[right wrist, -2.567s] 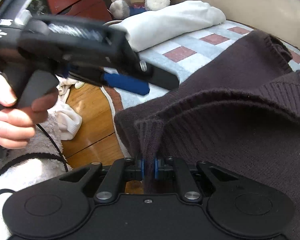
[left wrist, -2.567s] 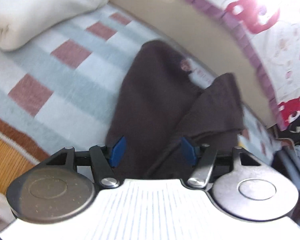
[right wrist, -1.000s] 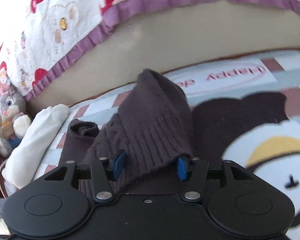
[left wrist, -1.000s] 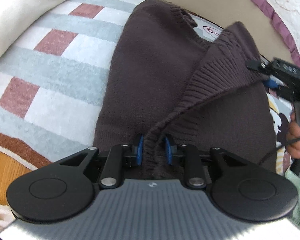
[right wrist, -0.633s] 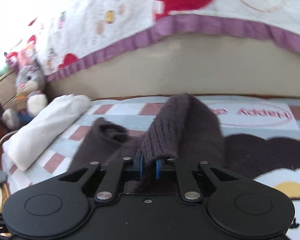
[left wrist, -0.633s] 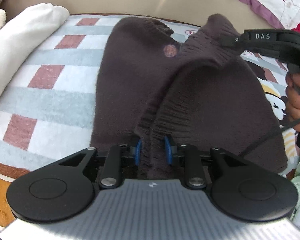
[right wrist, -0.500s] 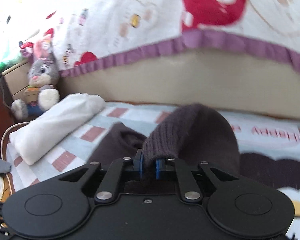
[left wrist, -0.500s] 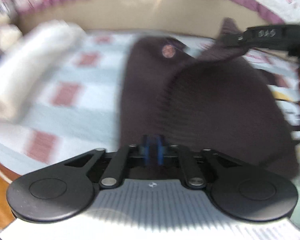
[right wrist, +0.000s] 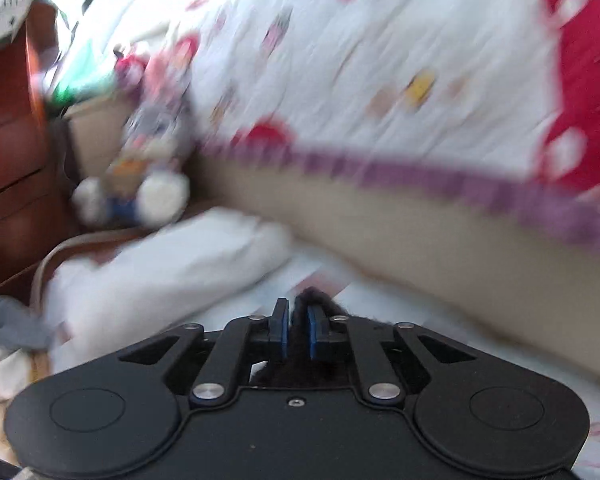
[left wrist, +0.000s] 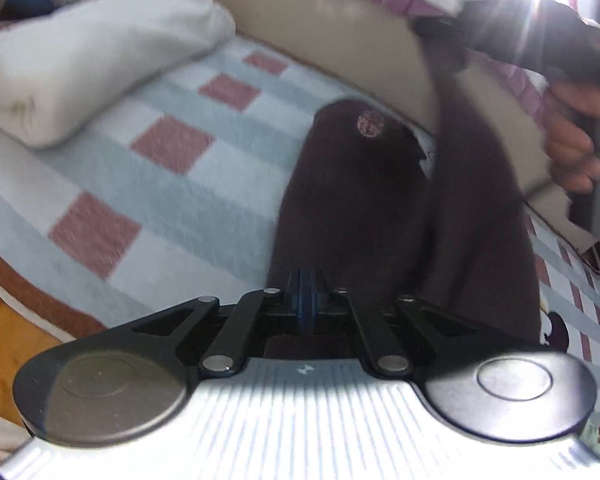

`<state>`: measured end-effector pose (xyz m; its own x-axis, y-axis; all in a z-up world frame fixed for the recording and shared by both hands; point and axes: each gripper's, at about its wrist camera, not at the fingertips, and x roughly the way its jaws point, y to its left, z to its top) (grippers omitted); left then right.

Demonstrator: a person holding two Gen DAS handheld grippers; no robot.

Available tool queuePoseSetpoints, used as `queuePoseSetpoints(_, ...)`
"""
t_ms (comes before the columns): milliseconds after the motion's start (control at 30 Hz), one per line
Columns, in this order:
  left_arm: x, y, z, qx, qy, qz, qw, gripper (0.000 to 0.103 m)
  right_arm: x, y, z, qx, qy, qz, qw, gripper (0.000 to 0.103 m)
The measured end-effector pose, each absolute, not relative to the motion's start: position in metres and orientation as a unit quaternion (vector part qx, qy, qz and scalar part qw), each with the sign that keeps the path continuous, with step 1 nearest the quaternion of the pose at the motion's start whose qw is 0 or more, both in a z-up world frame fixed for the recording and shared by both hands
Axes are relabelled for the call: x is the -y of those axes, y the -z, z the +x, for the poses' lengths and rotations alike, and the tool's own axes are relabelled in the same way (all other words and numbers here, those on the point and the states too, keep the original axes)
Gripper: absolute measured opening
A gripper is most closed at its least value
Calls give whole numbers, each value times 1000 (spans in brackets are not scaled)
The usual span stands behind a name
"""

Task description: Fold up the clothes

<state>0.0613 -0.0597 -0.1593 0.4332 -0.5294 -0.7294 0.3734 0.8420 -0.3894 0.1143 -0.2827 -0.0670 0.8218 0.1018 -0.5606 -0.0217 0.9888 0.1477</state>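
Both claws, left and right, were clenched on edges of the brown sweater, lifted partly off the checked blanket. The knit could slip from either thin pinch, letting the fold collapse unevenly.

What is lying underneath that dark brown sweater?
Under the brown sweater lies a checked blanket of pale blue, white and dusty pink squares. The blanket's pattern directly beneath the sweater is covered, so anything there cannot be seen.
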Motion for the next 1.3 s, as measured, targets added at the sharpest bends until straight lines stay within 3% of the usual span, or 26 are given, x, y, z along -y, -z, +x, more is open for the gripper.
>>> queuePoseSetpoints(33,61,163,61,-469,267,-87,837,4,281,78,125,-324,-36,82,942,15)
queuePoseSetpoints(133,59,172,62,-490,265,-105,824,8,283,101,131,-356,-35,147,922,18)
queuePoseSetpoints(167,56,174,63,-495,265,-116,819,9,285,104,126,-347,-33,171,922,36)
queuePoseSetpoints(233,50,179,68,-505,262,-141,810,12,290,106,105,-332,-25,215,918,52)
queuePoseSetpoints(333,46,182,72,-514,271,-162,798,12,295,108,65,-338,-43,240,909,52)
queuePoseSetpoints(567,65,174,63,-512,310,-129,791,12,279,118,-28,-402,-62,145,902,52)
queuePoseSetpoints(800,79,178,57,-531,335,-115,769,40,306,139,-111,-386,47,160,907,52)
queuePoseSetpoints(900,85,181,55,-541,346,-110,759,41,335,147,-122,-375,113,205,897,53)
queuePoseSetpoints(967,89,180,54,-539,347,-104,760,47,354,154,-127,-366,120,264,884,52)
queuePoseSetpoints(1033,94,183,55,-536,340,-106,765,65,363,162,-133,-357,106,311,875,51)
queuePoseSetpoints(1100,102,183,54,-529,337,-82,775,68,361,173,-132,-355,98,328,870,49)
queuePoseSetpoints(1167,112,181,51,-515,337,-46,786,63,355,181,-130,-353,96,328,871,49)
queuePoseSetpoints(1200,118,179,47,-502,341,-20,795,42,352,183,-129,-353,95,322,873,49)
queuePoseSetpoints(1233,124,177,42,-488,346,8,801,7,349,184,-128,-353,95,313,877,51)
queuePoseSetpoints(1300,131,170,32,-458,357,42,813,7,345,184,-124,-352,95,302,881,52)
